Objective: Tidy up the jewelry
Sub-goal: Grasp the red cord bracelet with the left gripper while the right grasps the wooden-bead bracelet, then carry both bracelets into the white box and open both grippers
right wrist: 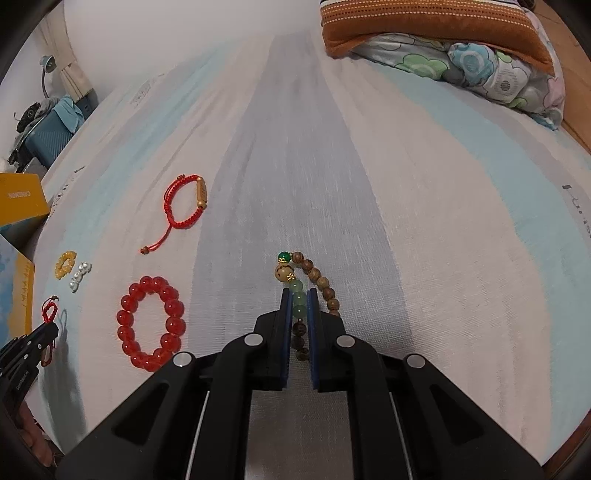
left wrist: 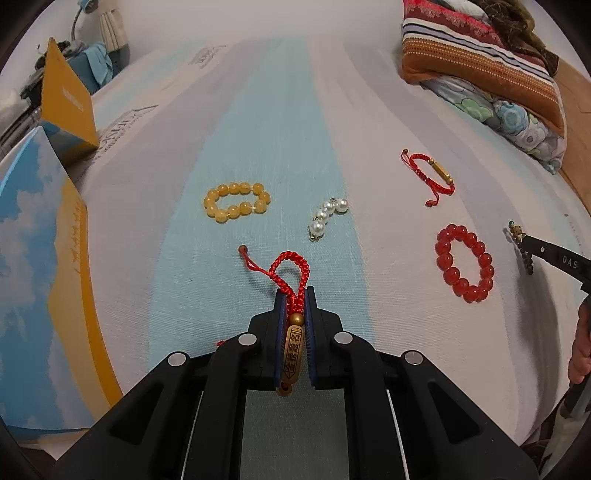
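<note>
Up front, a red cord bracelet (left wrist: pixel 291 280) with a gold tube charm sits clamped in the left gripper (left wrist: pixel 294 295) above the striped bedsheet (left wrist: pixel 258 110); the right gripper (right wrist: pixel 298 295) pinches a wooden bead bracelet (right wrist: pixel 314 280). Ahead lie an amber bracelet (left wrist: pixel 236 201), pearls (left wrist: pixel 327 216), a red bead bracelet (left wrist: pixel 464 263) and another cord bracelet (left wrist: pixel 430 173). Boxes (left wrist: pixel 44 258) stand left, pillows (left wrist: pixel 480 62) far right.

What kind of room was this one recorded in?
Most likely a bedroom: the jewelry lies on a striped bed sheet, with a folded quilt at one edge and a desk lamp behind.
</note>
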